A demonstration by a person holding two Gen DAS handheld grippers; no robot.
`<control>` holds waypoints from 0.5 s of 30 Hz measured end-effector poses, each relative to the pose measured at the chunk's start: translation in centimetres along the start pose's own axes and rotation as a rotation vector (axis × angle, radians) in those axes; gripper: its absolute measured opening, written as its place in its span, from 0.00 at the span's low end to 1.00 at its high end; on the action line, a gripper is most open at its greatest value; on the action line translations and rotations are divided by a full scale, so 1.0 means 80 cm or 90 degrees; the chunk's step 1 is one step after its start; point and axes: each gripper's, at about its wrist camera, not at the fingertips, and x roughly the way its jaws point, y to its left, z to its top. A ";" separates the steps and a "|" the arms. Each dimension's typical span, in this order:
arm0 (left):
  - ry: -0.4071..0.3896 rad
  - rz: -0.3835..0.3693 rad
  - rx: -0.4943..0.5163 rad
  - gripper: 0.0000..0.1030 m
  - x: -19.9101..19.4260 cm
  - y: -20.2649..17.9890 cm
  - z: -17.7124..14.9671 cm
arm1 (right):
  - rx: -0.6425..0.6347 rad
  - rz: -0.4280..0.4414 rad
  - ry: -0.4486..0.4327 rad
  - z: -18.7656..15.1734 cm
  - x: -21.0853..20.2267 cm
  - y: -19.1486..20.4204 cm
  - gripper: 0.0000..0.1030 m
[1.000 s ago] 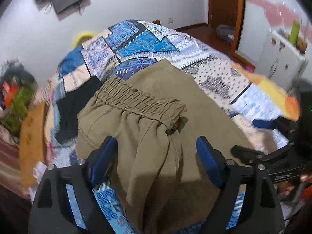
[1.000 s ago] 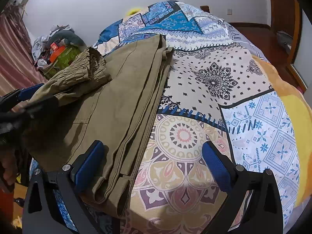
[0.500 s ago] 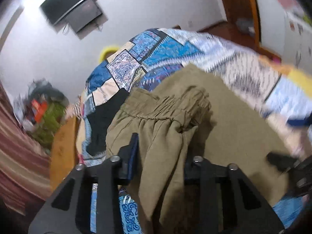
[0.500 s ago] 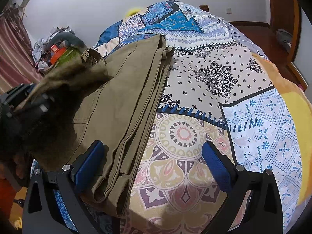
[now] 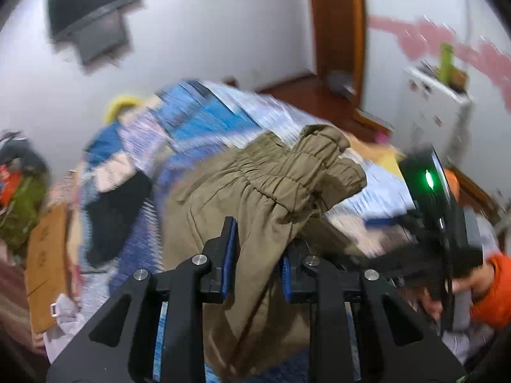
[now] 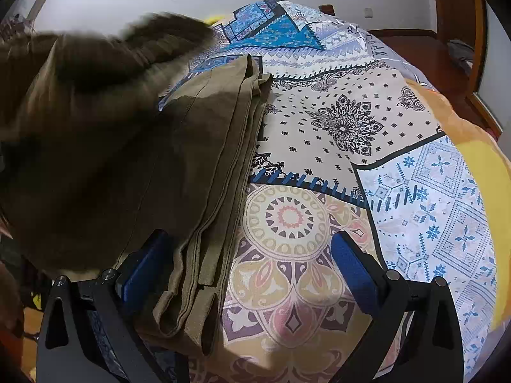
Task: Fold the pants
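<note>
Centrally, the left gripper (image 5: 255, 252) is pinching the olive pants (image 5: 271, 191) near their waistband, while the right gripper (image 6: 249, 271) is hovering wide open at 6 o'clock over the bed (image 6: 351, 146).

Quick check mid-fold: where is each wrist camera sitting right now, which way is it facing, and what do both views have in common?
Left wrist: on the left gripper, facing across the bed toward wall and door; fingers shut on the pants waistband; right gripper and orange sleeve at right.
Right wrist: on the right gripper, looking down over the bedspread; fingers open above the pant legs.
Shared: pants, bedspread.
</note>
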 end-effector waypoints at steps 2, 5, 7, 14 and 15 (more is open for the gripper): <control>0.049 -0.011 0.018 0.25 0.016 -0.010 -0.007 | -0.005 -0.010 0.000 0.001 -0.002 0.003 0.97; 0.069 0.003 0.034 0.34 0.016 -0.021 -0.017 | -0.016 -0.023 -0.004 0.000 -0.007 0.005 0.97; 0.074 -0.014 0.025 0.52 0.004 -0.018 -0.018 | -0.021 -0.028 -0.006 -0.001 -0.011 0.005 0.97; 0.015 -0.018 -0.030 0.88 -0.057 0.018 -0.011 | -0.001 -0.019 -0.007 -0.003 -0.012 -0.005 0.97; 0.009 -0.001 -0.036 0.89 -0.059 0.026 -0.007 | 0.003 -0.016 -0.006 -0.003 -0.011 -0.006 0.97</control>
